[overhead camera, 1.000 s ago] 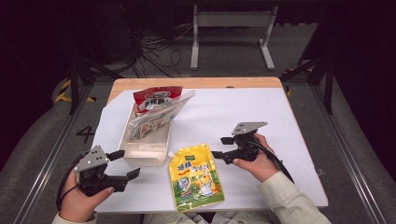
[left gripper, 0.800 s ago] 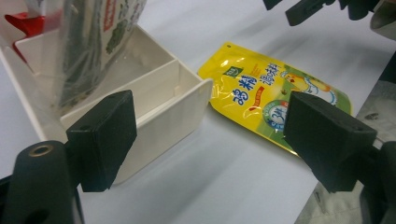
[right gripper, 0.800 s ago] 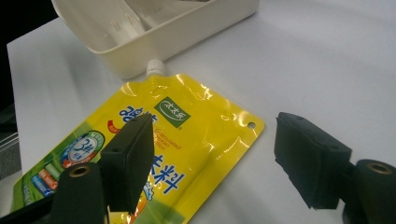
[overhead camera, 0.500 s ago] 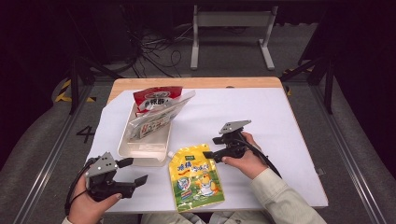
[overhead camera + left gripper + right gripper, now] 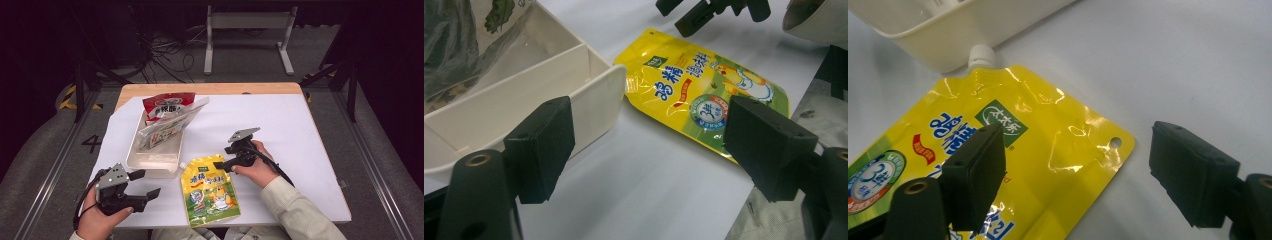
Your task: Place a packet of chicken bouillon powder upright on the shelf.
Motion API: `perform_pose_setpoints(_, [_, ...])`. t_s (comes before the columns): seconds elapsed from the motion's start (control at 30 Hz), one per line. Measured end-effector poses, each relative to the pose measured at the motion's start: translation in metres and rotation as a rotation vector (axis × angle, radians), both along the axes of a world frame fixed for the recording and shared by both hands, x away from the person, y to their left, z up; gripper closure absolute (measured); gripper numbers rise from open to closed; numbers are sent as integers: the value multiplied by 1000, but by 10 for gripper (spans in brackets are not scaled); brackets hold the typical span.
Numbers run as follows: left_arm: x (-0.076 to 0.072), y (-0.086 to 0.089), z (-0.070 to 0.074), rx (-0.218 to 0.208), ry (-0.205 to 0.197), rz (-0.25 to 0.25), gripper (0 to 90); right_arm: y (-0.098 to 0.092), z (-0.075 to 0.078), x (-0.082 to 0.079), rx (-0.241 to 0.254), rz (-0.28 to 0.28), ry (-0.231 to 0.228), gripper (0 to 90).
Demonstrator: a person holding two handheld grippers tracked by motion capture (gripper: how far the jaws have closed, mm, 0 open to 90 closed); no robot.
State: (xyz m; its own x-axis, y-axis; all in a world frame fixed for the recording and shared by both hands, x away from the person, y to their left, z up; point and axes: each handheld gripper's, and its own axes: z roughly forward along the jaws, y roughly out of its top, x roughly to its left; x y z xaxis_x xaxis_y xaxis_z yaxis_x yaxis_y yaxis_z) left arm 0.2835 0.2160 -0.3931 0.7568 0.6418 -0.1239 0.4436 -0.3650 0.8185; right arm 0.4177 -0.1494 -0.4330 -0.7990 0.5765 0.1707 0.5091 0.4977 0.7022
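Yellow glossy plastic spout pouch (image 5: 210, 192) with a white screw cap lies flat on the white-covered bench (image 5: 280, 125), its cap end just beside the near end of the cream rectangular plastic tray (image 5: 150, 162), which holds a red snack bag (image 5: 167, 105) and a clear printed packet (image 5: 167, 127). Right tongs (image 5: 220, 165) hang over the pouch's top corner, jaws just opened wide with that corner between them, unpressed. Left tongs (image 5: 150, 184) stand open near the tray's corner, gripping nothing.
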Motion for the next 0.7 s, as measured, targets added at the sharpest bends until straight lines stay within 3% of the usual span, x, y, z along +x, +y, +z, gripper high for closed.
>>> perform_pose_setpoints(0.43, [3, -4, -2, -2, 6, -13, 212, 14, -18, 8, -32, 6, 42, 174])
perform_pose_setpoints(0.7, [4, -5, -4, 2, 13, -15, 211, 23, -20, 7, -64, 43, 16, 121])
